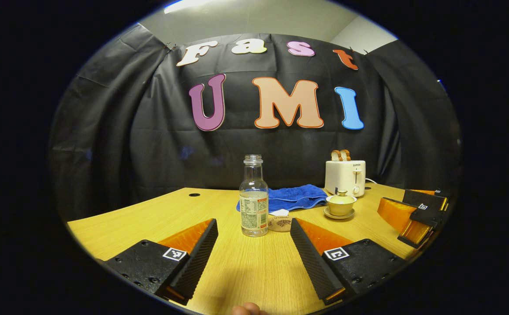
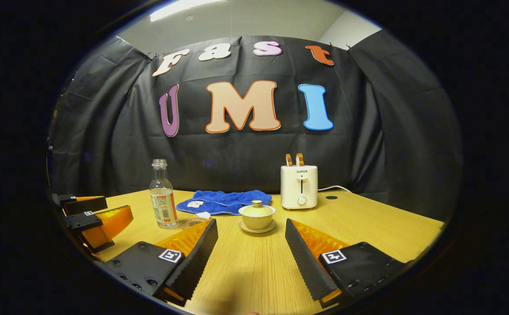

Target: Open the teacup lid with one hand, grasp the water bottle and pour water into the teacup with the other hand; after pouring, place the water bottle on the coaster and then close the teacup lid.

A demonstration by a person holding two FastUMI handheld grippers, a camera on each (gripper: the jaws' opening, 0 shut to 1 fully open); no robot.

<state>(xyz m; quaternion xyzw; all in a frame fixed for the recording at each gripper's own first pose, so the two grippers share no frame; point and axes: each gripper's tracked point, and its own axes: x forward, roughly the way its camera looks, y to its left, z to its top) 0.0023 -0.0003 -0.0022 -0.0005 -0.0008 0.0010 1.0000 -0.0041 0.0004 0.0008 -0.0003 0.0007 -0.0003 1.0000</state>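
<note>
My left tool (image 1: 254,249) is spread wide and empty, hovering low over the tabletop (image 1: 245,271); the water bottle (image 1: 254,202) stands upright at twelve o'clock between its fingers' lines, capless as far as I can see, holding a little water. The coaster (image 1: 280,222) lies just beside the bottle at its four o'clock. My right tool (image 2: 251,249), likewise spread and empty, points at the teacup (image 2: 257,215), which sits on its saucer (image 2: 256,228) at twelve o'clock with the lid (image 2: 257,206) on. Behind, at eleven o'clock of the teacup in the right gripper view, a blue towel (image 2: 226,200); at one o'clock, a toaster (image 2: 299,186). I judge no step done: lid to lift, bottle to grasp and pour, bottle to set on the coaster, lid to replace.
</note>
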